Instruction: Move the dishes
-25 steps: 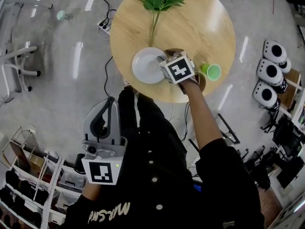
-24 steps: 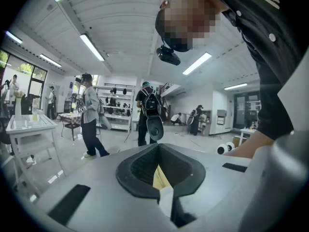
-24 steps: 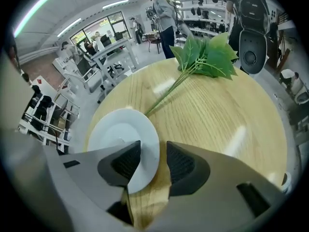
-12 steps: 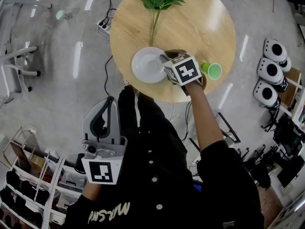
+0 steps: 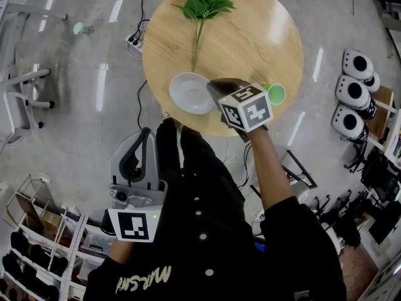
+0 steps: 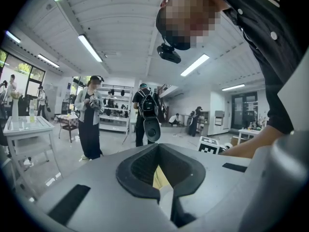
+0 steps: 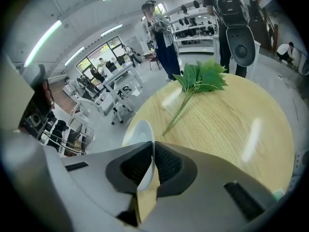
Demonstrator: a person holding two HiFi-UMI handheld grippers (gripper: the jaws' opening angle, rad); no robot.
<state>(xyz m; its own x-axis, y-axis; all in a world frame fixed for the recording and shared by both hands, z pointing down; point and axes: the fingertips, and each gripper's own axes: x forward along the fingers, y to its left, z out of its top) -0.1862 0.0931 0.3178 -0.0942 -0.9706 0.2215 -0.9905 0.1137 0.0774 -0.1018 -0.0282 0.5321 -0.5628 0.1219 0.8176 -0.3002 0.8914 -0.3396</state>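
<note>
A white plate (image 5: 190,93) is at the near side of the round wooden table (image 5: 250,36). My right gripper (image 5: 213,88) grips its right rim. In the right gripper view the plate (image 7: 140,134) stands on edge between the pads of the right gripper (image 7: 153,151), whose jaws have just been closing on it. The plate looks tilted, its gripped side raised above the table (image 7: 227,124). My left gripper (image 5: 143,142) hangs low beside the person's body, away from the table. Its jaws (image 6: 158,151) are together with nothing in them.
A green leafy sprig (image 5: 202,5) lies at the table's far side and a green cup (image 5: 274,93) stands right of my right hand. A power strip (image 5: 135,39) and cable are on the floor to the left. Round speakers (image 5: 354,93) stand at the right. People stand (image 6: 91,115) across the room.
The right gripper's jaws have shut on the plate's rim and the hand has risen, tipping the plate up. The left gripper has not moved.
</note>
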